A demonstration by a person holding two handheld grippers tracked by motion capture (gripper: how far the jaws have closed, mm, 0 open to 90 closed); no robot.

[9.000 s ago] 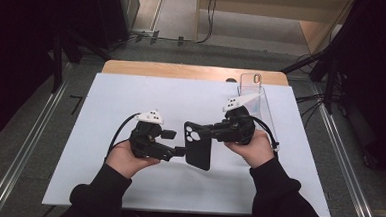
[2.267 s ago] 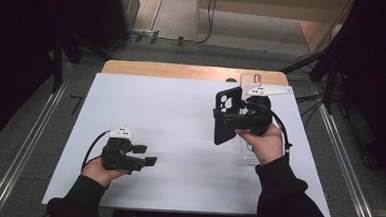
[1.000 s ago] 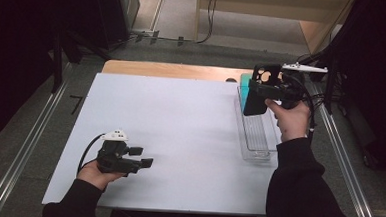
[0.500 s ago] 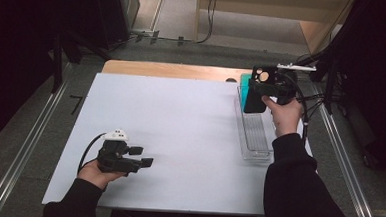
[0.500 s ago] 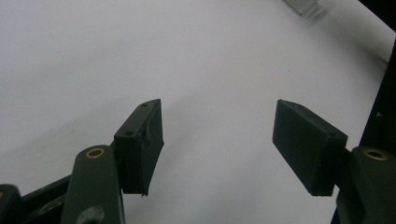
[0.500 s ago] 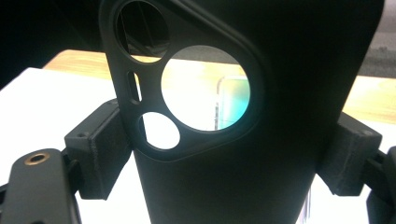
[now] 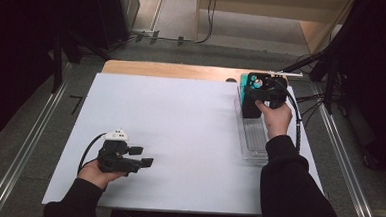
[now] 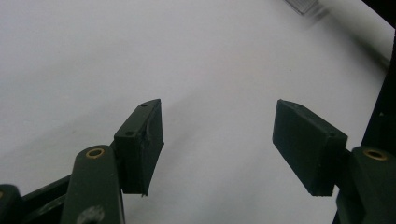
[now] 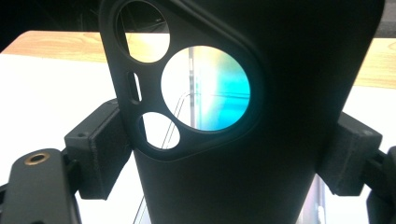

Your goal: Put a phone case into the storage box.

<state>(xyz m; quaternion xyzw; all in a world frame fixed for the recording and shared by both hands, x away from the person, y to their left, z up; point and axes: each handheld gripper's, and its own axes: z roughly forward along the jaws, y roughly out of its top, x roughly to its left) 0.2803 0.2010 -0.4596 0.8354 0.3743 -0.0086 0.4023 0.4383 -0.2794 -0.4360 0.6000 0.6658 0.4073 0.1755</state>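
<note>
Black left gripper [image 7: 137, 161] near the front left of the white table [image 7: 180, 128], jaws spread wide over bare tabletop, nothing between the pads [image 8: 140, 144]. Farther back at the right, right gripper [image 7: 262, 94] clamped across the sides of a black phone case [image 9: 243, 140], held upright over the far end of the clear plastic tray [image 7: 253, 141]. Through the case's camera cut-out, a teal item [image 7: 243, 81] standing in that tray, just behind the case.
</note>
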